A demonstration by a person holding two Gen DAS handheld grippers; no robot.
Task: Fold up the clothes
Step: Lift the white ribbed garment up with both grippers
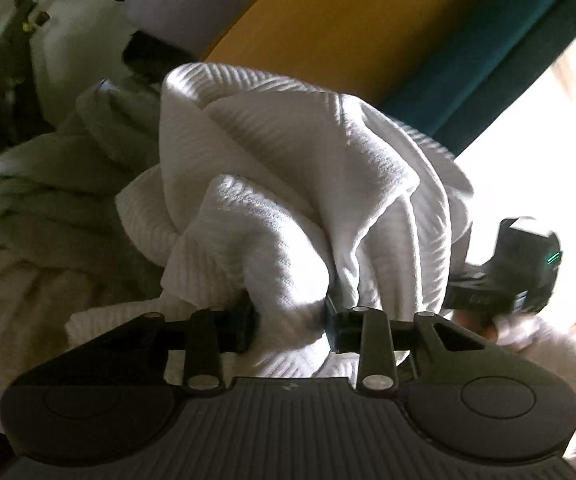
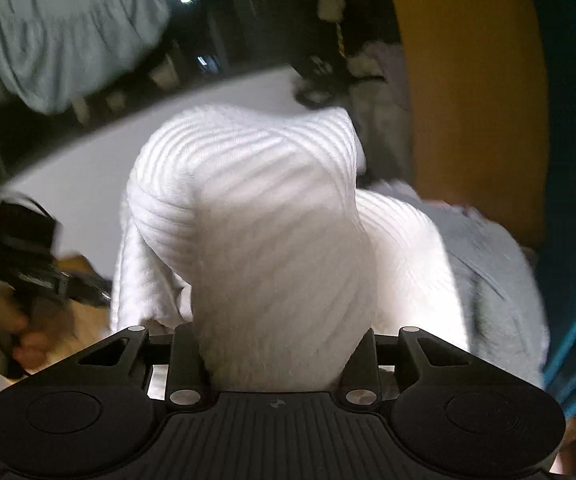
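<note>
Two tools have hold of the same white ribbed garment (image 1: 288, 184). On the left tool (image 1: 290, 318) the jaws stand partly closed, each pad pressed into a bunched fold of the cloth, which swells up out of them and hangs in heavy folds. On the right tool (image 2: 277, 344) the jaws are also drawn in, with a thick wad of the white knit filling the gap between them from side to side; the pads themselves are buried in the cloth. The garment is lifted and gathered between the two tools rather than lying flat, and it rises in a rounded hump in front of the right one. From the left wrist view the right tool shows just past the garment's right side, dark, with a small green light, a hand under it; from the right wrist view the left tool sits at the left, with a red light, a hand (image 2: 27, 332) gripping its handle. Beneath and behind the white garment lie other clothes: a pale grey-green heap (image 1: 47, 200) on the left and a grey piece (image 2: 496, 272) on the right. Farther off stand a yellow panel (image 1: 348, 28) and a teal band (image 1: 508, 52) beside it.
</note>
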